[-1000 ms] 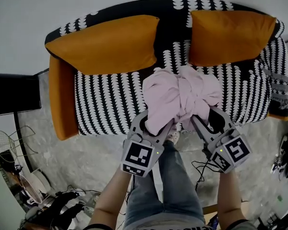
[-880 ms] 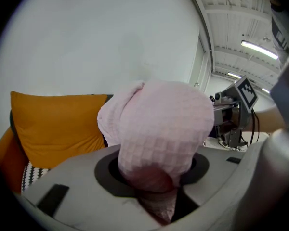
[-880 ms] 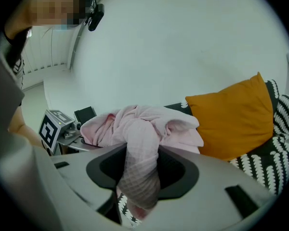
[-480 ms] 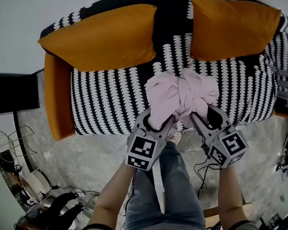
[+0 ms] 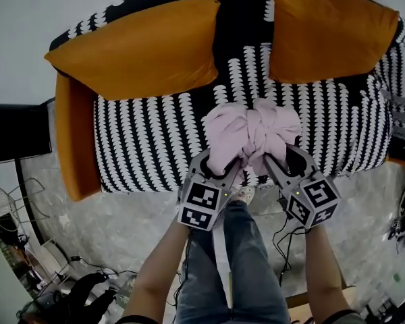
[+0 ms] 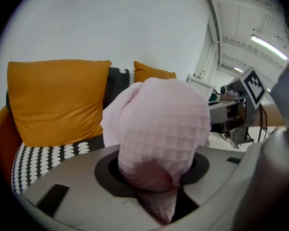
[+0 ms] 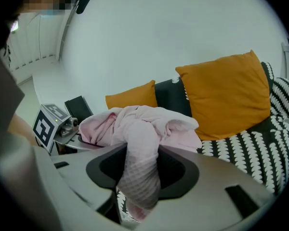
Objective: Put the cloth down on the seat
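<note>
Cloth [image 5: 253,135]: pink bundle over the seat [image 5: 148,144], perhaps touching it.
Left gripper [image 5: 221,171]: clamped on cloth, 7 o'clock.
Right gripper [image 5: 278,164]: clamped on cloth, 5 o'clock.

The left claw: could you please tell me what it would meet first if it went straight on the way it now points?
Beyond the pink cloth it grips, the left claw would probably reach the sofa's black backrest between the orange cushions; depth is unclear.
</note>
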Demonstrator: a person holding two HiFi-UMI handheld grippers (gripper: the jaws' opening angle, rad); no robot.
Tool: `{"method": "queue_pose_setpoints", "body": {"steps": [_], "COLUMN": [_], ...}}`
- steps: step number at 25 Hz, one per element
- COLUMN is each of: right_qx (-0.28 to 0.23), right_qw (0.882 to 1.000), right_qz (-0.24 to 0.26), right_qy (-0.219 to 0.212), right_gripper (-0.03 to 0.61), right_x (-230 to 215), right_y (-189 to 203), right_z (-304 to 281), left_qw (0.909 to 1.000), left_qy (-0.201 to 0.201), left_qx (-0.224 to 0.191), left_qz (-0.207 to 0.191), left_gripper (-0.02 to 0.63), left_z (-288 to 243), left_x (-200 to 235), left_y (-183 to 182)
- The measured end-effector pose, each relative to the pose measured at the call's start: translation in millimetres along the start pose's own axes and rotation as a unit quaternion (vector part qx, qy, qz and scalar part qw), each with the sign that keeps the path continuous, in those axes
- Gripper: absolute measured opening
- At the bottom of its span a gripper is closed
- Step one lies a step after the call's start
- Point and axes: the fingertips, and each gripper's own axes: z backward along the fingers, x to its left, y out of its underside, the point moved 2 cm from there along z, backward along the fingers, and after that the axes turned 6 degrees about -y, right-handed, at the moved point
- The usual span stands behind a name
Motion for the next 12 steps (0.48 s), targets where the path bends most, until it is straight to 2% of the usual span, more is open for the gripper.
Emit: {"method": "queue_pose_setpoints", "body": {"steps": [12], "right_qx": [0.039], "right_qw": [0.999], "right_qz": [-0.014], "right_qy": [0.02], "right_gripper": [0.204], "right_x": [-22], "right_y": [34], "right_z": [-49], "left_qw": [0.9992], "left_qy": [0.0], "left_qx": [0.037], "left_qz": [0.01], "left_gripper": [0.232], "left_z": [-43], "left_x": [27], "left_y": [39]}}
